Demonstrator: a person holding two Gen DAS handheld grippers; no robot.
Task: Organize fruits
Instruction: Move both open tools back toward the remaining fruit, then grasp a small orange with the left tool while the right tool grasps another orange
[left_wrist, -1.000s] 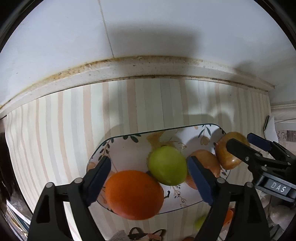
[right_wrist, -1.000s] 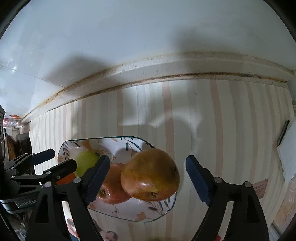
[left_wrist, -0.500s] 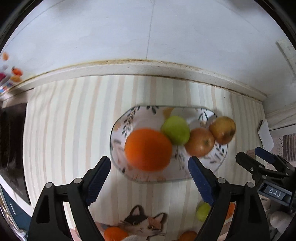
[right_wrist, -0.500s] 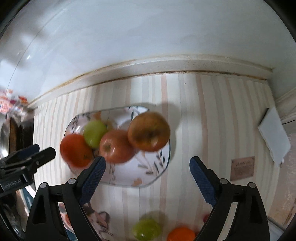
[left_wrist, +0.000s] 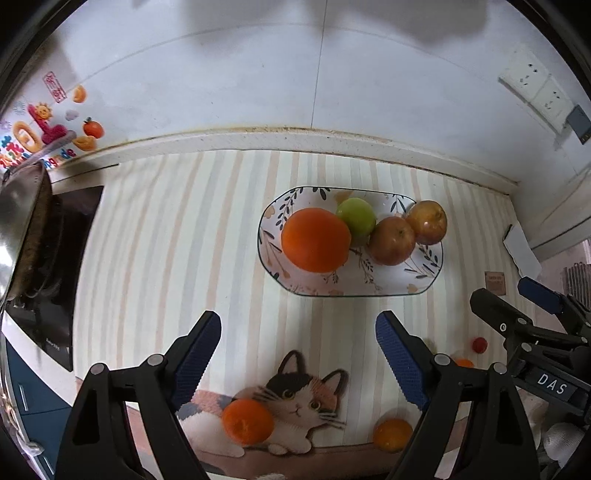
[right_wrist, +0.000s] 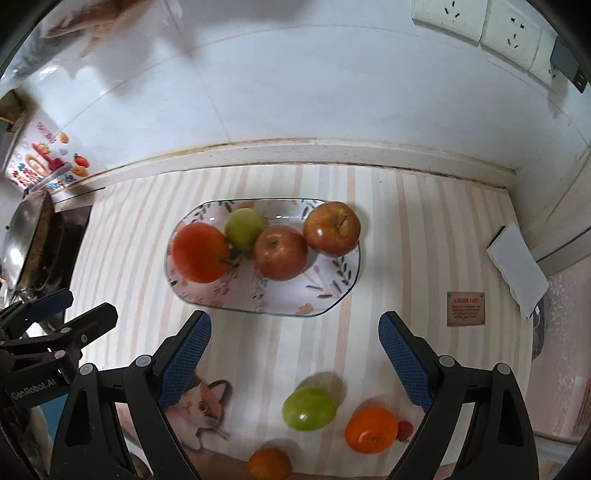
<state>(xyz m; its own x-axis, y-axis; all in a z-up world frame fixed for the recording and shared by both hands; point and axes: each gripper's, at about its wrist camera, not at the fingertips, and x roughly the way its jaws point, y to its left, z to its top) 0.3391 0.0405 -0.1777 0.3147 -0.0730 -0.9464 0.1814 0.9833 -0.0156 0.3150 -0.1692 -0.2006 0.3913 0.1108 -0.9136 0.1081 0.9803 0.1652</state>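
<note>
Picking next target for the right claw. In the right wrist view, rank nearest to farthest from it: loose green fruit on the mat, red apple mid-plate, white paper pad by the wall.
1. Green fruit: on the mat, just below the open right claw.
2. Red apple: mid-plate, further up.
3. White paper pad: far right, by the wall.

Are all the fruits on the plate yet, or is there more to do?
Partly done. The flowery plate already holds four fruits: a big orange, a green apple and two red apples. Nothing is in hand: the left gripper and right gripper are both open and empty. Left on the mat: a green apple, three oranges and a small red fruit.
</note>
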